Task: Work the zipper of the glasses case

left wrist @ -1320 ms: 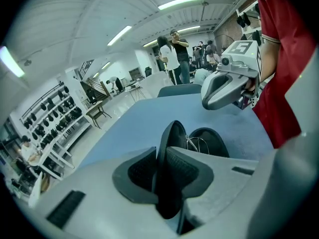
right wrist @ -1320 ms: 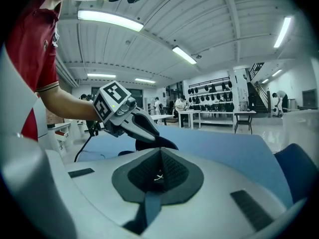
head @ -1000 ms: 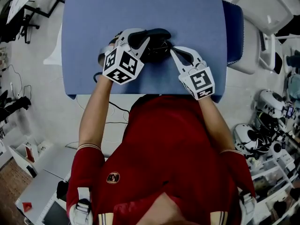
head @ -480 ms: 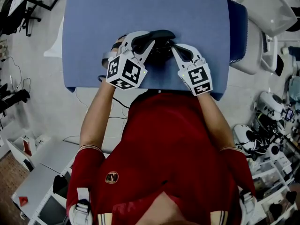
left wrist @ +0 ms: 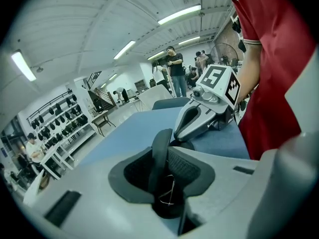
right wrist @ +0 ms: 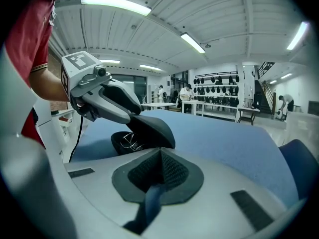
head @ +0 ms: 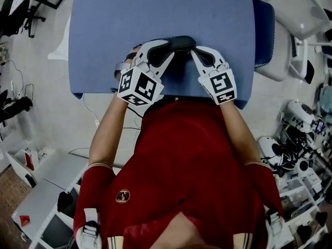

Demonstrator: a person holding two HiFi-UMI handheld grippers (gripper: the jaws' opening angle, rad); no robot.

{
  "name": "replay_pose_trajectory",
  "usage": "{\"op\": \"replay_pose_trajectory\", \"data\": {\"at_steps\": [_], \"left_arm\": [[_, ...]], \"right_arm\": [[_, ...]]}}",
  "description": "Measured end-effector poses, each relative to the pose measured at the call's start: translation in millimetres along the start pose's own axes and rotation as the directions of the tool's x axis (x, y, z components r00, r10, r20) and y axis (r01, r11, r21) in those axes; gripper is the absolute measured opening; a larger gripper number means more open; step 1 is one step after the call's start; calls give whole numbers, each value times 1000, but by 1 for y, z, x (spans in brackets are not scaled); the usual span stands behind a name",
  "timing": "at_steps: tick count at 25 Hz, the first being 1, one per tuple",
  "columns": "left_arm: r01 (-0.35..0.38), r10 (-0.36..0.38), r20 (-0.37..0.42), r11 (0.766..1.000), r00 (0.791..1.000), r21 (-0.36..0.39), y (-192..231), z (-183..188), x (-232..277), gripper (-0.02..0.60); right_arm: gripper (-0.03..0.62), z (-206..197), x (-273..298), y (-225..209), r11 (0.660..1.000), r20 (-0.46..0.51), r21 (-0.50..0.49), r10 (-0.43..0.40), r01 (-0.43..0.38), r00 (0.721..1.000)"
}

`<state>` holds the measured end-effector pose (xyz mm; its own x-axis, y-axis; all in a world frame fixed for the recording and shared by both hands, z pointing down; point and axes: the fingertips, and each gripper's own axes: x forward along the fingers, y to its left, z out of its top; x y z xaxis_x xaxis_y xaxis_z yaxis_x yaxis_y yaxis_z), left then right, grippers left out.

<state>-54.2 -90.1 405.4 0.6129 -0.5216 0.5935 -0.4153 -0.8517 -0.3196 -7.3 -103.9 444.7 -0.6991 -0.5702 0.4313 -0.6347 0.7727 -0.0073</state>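
Observation:
The black glasses case [head: 179, 41] lies on the blue table [head: 155, 9], between my two grippers. Its lid [right wrist: 152, 126] stands raised, and wire-framed glasses [right wrist: 127, 142] rest in the base. My left gripper [head: 166, 47] reaches in from the left. Its jaws are opening, with the lid's rim [left wrist: 160, 151] still upright between the pads and a dark slit beside it. The glasses [left wrist: 169, 190] show past that rim. My right gripper [head: 193, 51] sits at the case's right end, shut, with nothing visible between its pads [right wrist: 172, 171].
A blue chair [head: 261, 30] and a white chair [head: 290, 9] stand at the table's right. Equipment clutters the floor [head: 301, 134] on that side. Racks [left wrist: 60, 128] and standing people [left wrist: 174, 71] are far behind the table.
The case shows as a flatter dark band, with less of its inside showing between the grippers. Both grippers have barely shifted.

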Motion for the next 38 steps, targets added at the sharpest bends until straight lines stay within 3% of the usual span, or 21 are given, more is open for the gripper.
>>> {"op": "replay_pose_trajectory", "data": {"at_steps": [10,12,15,19,25,34,38], "left_arm": [[25,-24,5,999,1000,-29,-22,-7,-4,83],[31,-31,2,999,1000,-35,-25,-9,-3,83],[38,-38,-4,999,999,-39,-31,-10,-2,81],[45,-46,-12,998,999,-43,-36,-13,-1,81],[57,-58,-23,997,998,-52,-44,-16,2,81],[45,-47,-29,996,998,-72,-48,-15,4,81],[40,-43,-38,996,998,-81,-49,-14,3,81]], "right_arm": [[-6,-3,-27,9,997,31,-42,72,-70,997],[44,-3,-29,10,995,28,-53,91,-89,995],[58,1,-31,12,990,27,-88,109,-106,994],[127,11,-29,23,967,19,-204,159,-152,987],[196,9,-17,35,857,-91,-460,214,-232,973],[215,-10,-2,33,668,-207,-692,181,-274,962],[202,-10,-3,31,629,-196,-735,160,-253,967]]}}
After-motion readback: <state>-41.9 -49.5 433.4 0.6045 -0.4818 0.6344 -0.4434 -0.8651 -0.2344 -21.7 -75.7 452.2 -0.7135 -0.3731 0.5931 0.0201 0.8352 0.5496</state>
